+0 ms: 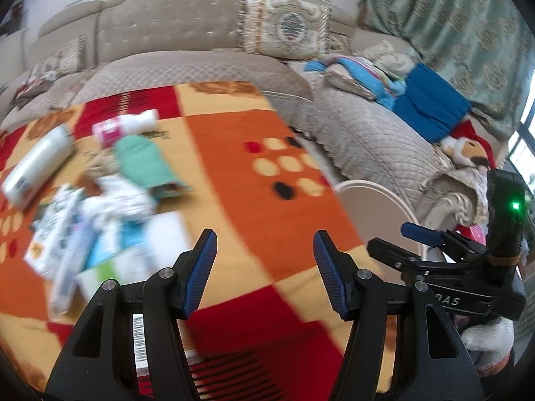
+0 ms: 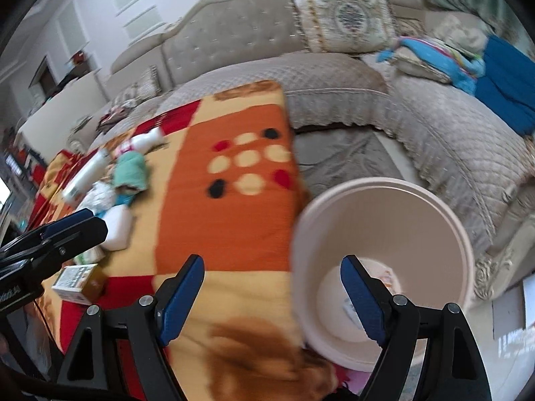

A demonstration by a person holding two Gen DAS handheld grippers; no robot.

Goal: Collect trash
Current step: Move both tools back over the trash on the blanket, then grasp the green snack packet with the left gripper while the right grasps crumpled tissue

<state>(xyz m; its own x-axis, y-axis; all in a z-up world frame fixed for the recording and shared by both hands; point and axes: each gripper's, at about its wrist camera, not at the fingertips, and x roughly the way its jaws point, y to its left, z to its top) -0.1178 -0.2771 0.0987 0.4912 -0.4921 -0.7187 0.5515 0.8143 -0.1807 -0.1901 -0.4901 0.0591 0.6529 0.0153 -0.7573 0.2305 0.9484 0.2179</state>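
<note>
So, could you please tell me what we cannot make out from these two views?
- Trash pile, left wrist view: motion blur makes the labels unreadable, and several items cannot be identified.
- Bin, right wrist view: the right gripper covers part of the bottom, so its contents stay unclear.
- Bin, left wrist view: only part of the rim shows behind the blanket and the right gripper.
- Barcoded box, left wrist view: mostly hidden by the left gripper.

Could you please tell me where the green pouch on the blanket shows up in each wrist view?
Left wrist: the green pouch lies left of centre, below the pink-labelled bottle.
Right wrist: the green pouch lies at left, in the same pile, far from the bin.
Shared landmark: the spotted orange patch to its right.
</note>
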